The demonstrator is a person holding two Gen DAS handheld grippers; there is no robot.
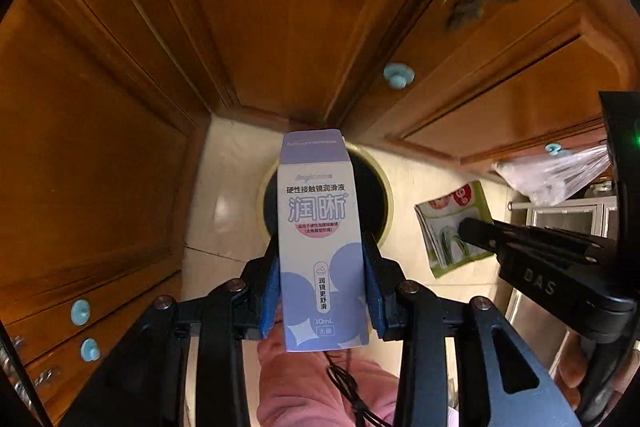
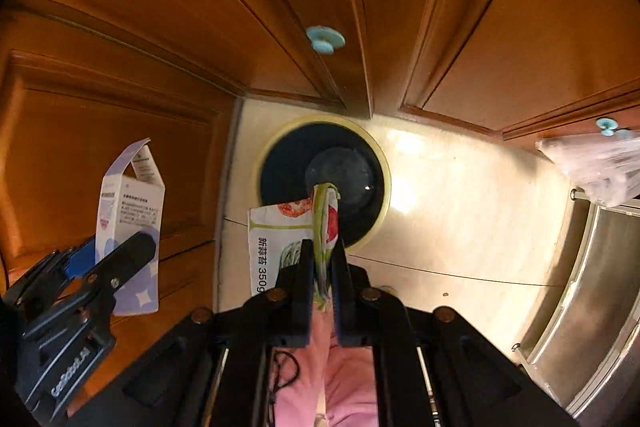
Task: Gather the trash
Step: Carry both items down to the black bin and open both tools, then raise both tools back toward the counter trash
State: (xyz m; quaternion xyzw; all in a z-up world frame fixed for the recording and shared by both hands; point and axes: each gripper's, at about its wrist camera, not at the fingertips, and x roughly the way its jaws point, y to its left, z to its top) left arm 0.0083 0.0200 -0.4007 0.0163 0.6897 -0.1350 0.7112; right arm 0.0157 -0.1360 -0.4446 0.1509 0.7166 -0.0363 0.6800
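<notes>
My left gripper [image 1: 322, 287] is shut on a small white-and-purple carton [image 1: 320, 247], held upright above a round bin [image 1: 378, 183] with a yellow rim and dark inside. The carton also shows in the right wrist view [image 2: 128, 227], its top flap open. My right gripper [image 2: 322, 259] is shut on a flat plastic food wrapper [image 2: 276, 231] with green and red print, held edge-on over the same bin [image 2: 384, 163]. The wrapper shows in the left wrist view [image 1: 452, 227], to the right of the carton, pinched by the right gripper [image 1: 476, 231].
Brown wooden cabinet doors [image 1: 280, 7] with pale blue knobs [image 1: 398, 75] surround a cream tiled floor [image 2: 460, 195]. A clear plastic bag [image 2: 600, 167] hangs at the right. A steel appliance [image 2: 592, 287] stands at the right. A pink sleeve [image 2: 344, 379] is under the grippers.
</notes>
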